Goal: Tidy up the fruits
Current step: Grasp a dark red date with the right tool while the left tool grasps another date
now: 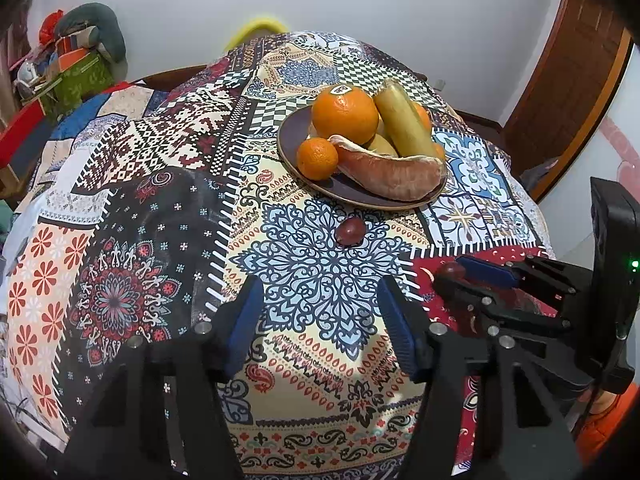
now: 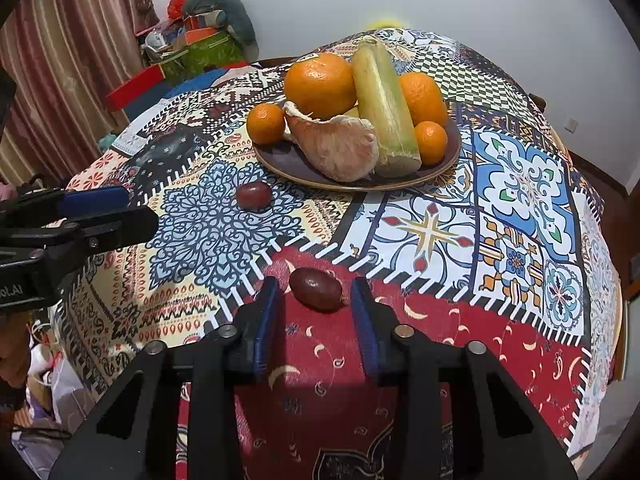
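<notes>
I see the patchwork cloth [image 2: 520, 184], the loaded plate [image 2: 288, 162] and two dates. My left claw [image 1: 320, 320] gapes, empty, short of one date [image 1: 351, 231] before the plate; my right claw [image 2: 316, 312] seemingly brackets the nearer date [image 2: 316, 289], jaws narrow, contact unclear.

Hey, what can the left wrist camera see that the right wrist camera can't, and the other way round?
Only the left wrist view: the wooden door and the right claw seen side-on.
Only the right wrist view: the left claw side-on, and how the near date lies between the right claw's fingers, with a gap on one side.
Both: the plate of fruit, the far date and the patterned tablecloth.
</notes>
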